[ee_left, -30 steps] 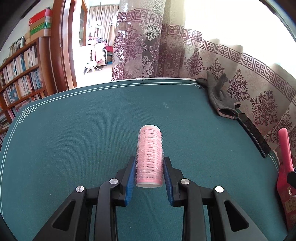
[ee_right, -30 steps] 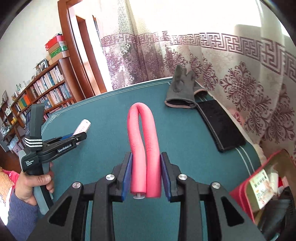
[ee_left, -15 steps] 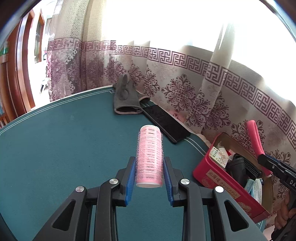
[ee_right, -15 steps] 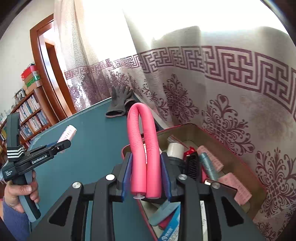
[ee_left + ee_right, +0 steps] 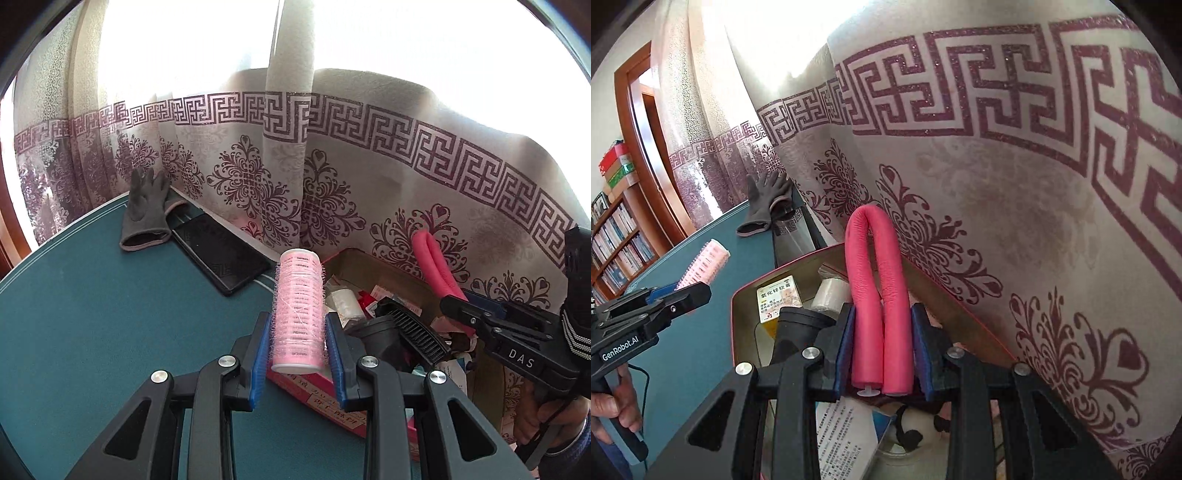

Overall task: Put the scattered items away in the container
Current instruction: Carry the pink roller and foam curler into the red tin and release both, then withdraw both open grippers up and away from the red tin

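You are at the drop-off step with both hands loaded. Your left gripper [image 5: 297, 345] is pinched on the pink roller [image 5: 298, 314], which stands up between the blue pads just short of the box's [image 5: 332, 404] near red wall, so it is not yet over the opening. Your right gripper [image 5: 881, 354] is clamped on the folded foam rod [image 5: 875, 280], and it hangs right above the inside of the box, near the far wall by the curtain [image 5: 1015, 206].

The right hand looks ready to let go first: lower the rod a little and spread the jaws, so the bent foam does not spring out over the rim. Then carry the roller forward past the near wall before you release it.

Mind the crowding. The box already holds a black comb [image 5: 413, 332], a white roll [image 5: 831, 293], a printed card [image 5: 779, 299] and papers, so free room is small, and the roller's bristles may cling to the pads. Your two tools sit close together over one box; take turns so that they do not knock.

On the green table [image 5: 92, 332] a grey glove [image 5: 146, 214] and a black slab [image 5: 221, 253] lie by the curtain, well apart from the box, and by my reading they may be next
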